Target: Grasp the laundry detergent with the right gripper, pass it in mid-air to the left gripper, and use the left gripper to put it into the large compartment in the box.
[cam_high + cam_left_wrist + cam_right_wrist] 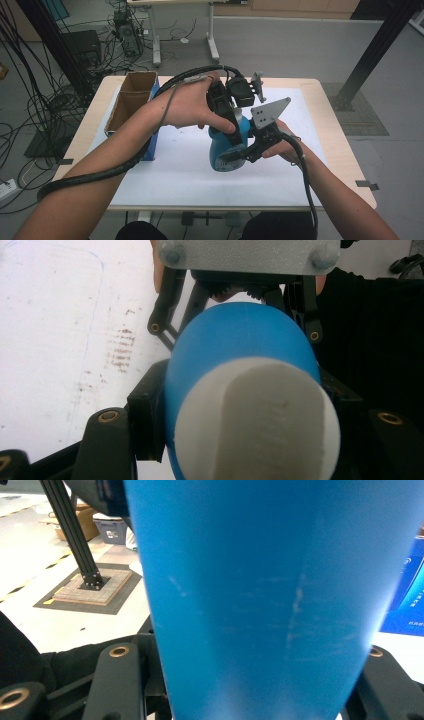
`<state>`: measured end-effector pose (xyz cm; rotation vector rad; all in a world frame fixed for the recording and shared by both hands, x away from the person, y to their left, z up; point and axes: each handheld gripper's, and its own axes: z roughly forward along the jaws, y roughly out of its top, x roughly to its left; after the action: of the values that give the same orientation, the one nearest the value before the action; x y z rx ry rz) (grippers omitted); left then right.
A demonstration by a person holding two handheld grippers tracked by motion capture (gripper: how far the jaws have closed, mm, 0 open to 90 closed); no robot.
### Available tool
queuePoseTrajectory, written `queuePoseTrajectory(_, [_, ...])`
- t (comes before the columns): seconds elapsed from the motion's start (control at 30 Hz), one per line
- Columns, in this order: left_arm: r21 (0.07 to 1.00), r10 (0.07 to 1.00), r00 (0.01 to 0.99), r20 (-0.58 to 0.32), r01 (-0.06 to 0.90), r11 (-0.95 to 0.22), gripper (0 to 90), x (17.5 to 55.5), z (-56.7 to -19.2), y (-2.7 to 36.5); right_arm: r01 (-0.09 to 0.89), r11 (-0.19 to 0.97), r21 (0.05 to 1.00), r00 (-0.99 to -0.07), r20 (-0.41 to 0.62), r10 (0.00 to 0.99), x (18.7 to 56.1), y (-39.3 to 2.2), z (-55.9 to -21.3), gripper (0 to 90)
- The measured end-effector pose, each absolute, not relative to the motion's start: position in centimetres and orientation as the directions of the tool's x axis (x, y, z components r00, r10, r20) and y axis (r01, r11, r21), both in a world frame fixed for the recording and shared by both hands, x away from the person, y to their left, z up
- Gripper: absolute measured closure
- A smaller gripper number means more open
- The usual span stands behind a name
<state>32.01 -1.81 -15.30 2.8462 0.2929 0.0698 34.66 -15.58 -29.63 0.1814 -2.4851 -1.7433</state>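
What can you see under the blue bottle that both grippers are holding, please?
Under the blue bottle lies a white mat on the table; the patch directly beneath is hidden by the bottle and right gripper.

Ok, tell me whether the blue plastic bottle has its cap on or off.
On: a white cap sits on the blue plastic bottle, gripped by left gripper and right gripper.

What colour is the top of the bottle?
The cap is white, on a blue bottle. The left gripper view shows it best.
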Motion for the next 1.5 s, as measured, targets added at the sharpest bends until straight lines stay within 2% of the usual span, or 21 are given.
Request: queuePoseTrajectory(1.5, [0.268,0.216,0.976,0.022,0.202,-0.942,37.5,32.09,-15.08,-2.1,-0.042,0.331,0.943,-0.987,0.012,-0.16,34.83,-15.63,-29.51,43.7])
